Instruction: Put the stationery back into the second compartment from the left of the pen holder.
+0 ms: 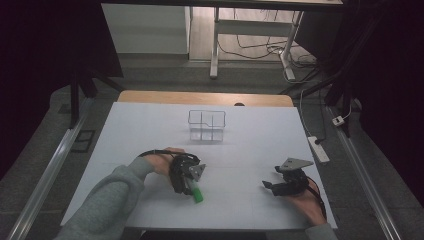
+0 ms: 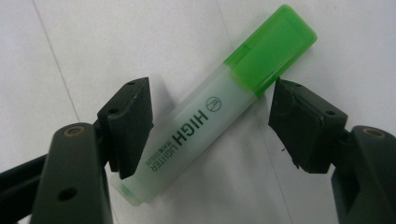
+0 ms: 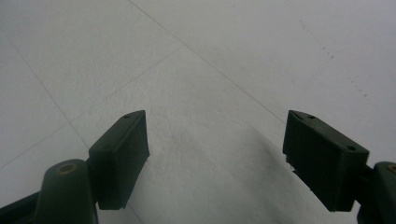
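Observation:
A green highlighter (image 1: 196,193) (image 2: 210,112), with a frosted barrel and a bright green cap, lies flat on the white table (image 1: 150,125) near the front. My left gripper (image 1: 188,187) (image 2: 210,100) points down over it and is open. One jaw stands on each side of the pen, and the right fingertip (image 2: 289,105) is close to the cap. My right gripper (image 1: 270,186) (image 3: 217,126) is open over bare white tabletop at the front right, with nothing between its jaws.
A small clear wire basket (image 1: 207,125) with compartments stands at the middle back of the table. On the floor to the right lies a white power strip (image 1: 318,148). Another desk's legs (image 1: 215,45) and cables are behind the table.

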Demonstrator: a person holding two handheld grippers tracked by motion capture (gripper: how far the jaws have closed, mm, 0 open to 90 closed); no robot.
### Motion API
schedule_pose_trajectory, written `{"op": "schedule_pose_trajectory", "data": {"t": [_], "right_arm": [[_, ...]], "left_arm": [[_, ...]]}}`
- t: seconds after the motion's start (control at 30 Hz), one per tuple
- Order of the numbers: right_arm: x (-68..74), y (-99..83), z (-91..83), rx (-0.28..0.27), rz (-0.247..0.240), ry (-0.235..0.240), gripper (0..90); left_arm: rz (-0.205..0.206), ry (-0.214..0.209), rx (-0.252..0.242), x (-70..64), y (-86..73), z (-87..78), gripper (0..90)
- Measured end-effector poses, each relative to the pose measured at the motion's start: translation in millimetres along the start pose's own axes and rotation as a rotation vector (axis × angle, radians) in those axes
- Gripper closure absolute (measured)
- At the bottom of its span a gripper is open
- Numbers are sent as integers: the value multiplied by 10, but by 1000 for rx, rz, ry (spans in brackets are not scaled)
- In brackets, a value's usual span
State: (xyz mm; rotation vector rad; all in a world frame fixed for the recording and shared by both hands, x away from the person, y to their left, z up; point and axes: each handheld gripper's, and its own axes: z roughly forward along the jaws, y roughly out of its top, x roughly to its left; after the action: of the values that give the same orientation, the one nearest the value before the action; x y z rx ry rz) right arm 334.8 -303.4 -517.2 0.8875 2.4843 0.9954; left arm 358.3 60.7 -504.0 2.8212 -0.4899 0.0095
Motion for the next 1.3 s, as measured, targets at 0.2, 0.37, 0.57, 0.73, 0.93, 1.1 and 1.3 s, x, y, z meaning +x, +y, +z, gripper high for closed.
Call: {"op": "schedule_pose_trajectory", "data": {"t": [0.2, 0.37, 0.57, 0.73, 0.93, 1.1, 1.3], "right_arm": [[0, -2, -7, -4, 3, 0, 225], [-2, -2, -10, -5, 3, 1, 225], [-1, -1, -11, -5, 2, 1, 225], [-5, -4, -13, -4, 0, -1, 225], [-6, -5, -13, -4, 0, -1, 225], [-3, -2, -14, -7, 3, -2, 225], [-1, 1, -19, -9, 2, -3, 225]], "left_arm": [[40, -36, 10, 39, 27, 19, 372], [63, -47, -18, 44, -16, 5, 479], [81, -50, -30, 46, -40, -11, 657], [69, -45, -38, 40, -51, -13, 660], [-27, -15, -95, 28, -142, -89, 660], [-112, 21, -138, 1, -213, -163, 660], [-197, 59, -181, -29, -288, -233, 660]]}}
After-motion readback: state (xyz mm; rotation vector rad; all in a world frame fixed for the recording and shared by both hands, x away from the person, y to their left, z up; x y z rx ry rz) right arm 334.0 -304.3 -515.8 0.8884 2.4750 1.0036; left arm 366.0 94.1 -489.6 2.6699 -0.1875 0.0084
